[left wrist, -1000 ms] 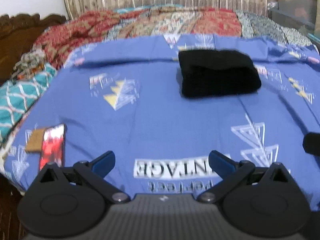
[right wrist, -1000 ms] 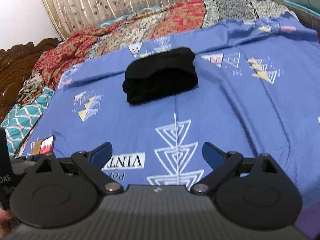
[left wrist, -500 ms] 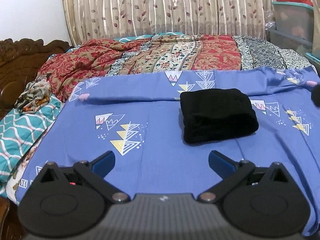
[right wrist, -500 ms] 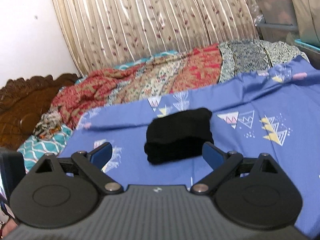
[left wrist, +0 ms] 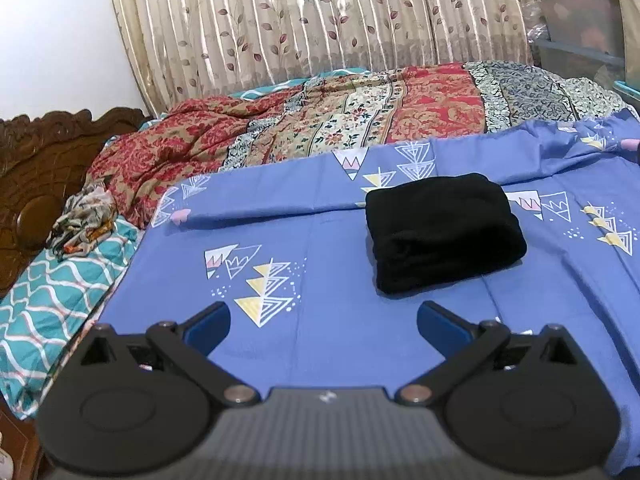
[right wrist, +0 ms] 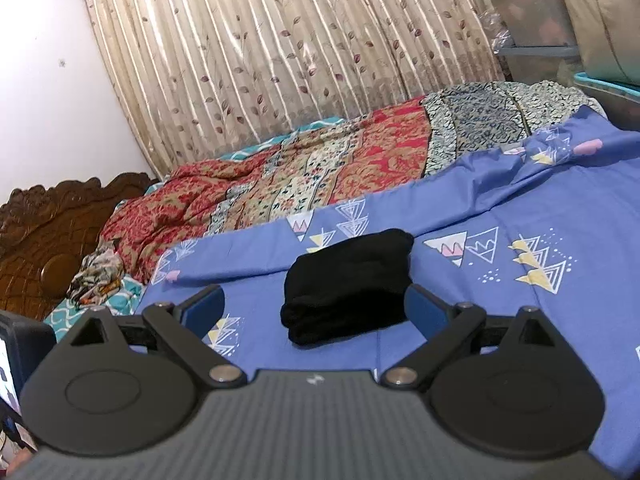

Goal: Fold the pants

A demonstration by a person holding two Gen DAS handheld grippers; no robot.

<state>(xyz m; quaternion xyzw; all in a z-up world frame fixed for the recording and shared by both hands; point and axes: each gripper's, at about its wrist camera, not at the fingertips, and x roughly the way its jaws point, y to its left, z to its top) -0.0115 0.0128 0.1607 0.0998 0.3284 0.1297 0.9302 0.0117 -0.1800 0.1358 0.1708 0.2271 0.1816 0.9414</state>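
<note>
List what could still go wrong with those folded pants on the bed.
1. The black pants sit as a thick, rounded bundle on the soft blue sheet; the layers might relax and spring open.
2. Both claws, left and right, are open and empty, so a careless pass could drag the top fold loose.

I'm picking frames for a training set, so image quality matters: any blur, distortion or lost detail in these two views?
Left wrist view: sharp on the blue sheet, fisheye bends the curtain, and the folded black pants read as a near-featureless dark mass. Right wrist view: softer overall, the curtain slightly smeared, the same bowing, and the pants equally short of fold detail.
</note>
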